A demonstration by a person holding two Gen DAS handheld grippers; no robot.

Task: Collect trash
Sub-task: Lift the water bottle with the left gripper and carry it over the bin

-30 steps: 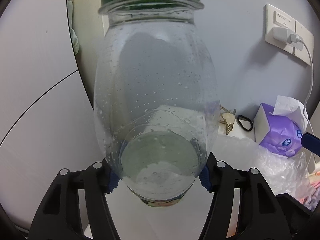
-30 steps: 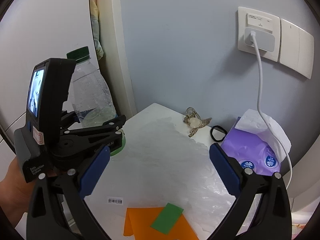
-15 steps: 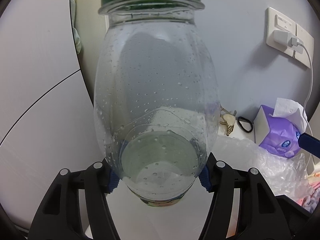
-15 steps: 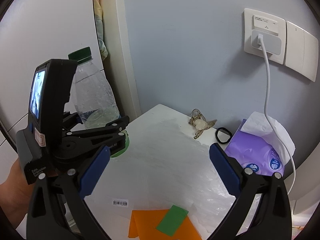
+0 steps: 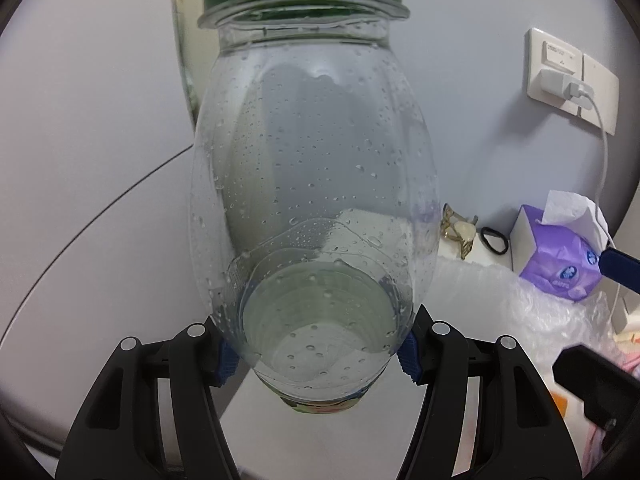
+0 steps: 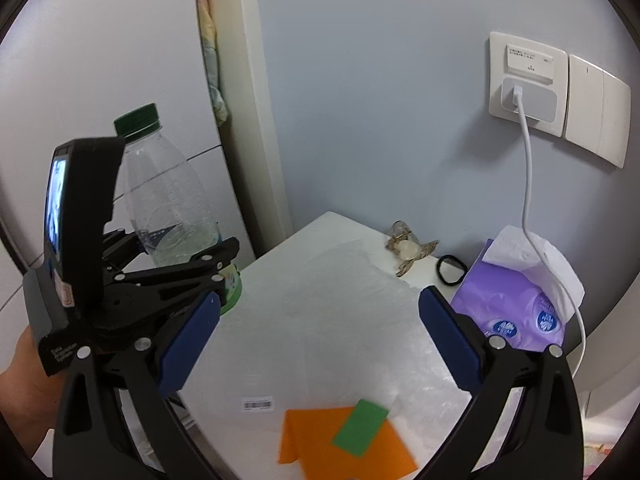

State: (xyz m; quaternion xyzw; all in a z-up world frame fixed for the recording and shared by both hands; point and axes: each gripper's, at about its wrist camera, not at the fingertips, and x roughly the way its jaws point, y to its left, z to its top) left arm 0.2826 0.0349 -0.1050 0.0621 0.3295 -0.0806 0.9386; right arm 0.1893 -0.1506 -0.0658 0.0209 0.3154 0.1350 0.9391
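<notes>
A clear plastic bottle (image 5: 316,160) with a green cap and a little water in its bottom fills the left wrist view. It stands upright, and my left gripper (image 5: 316,356) is shut on its lower part, blue pads pressed against both sides. From the right wrist view the same bottle (image 6: 168,200) and left gripper (image 6: 172,248) sit at the left edge of the white table (image 6: 320,228). My right gripper (image 6: 320,332) is open above a clear plastic bag (image 6: 340,312) spread on the table, with nothing between its fingers. An orange paper (image 6: 312,444) and a green slip (image 6: 360,428) lie near the front edge.
At the back right are a purple tissue pack (image 6: 516,304), a black hair tie (image 6: 452,270) and a hair clip (image 6: 408,248). A white cable (image 6: 528,184) hangs from the wall socket (image 6: 528,96). A door frame (image 6: 248,120) stands behind the bottle.
The left gripper with the bottle has drifted slightly left, away from the table's corner. The right gripper stays open in about the same place.
</notes>
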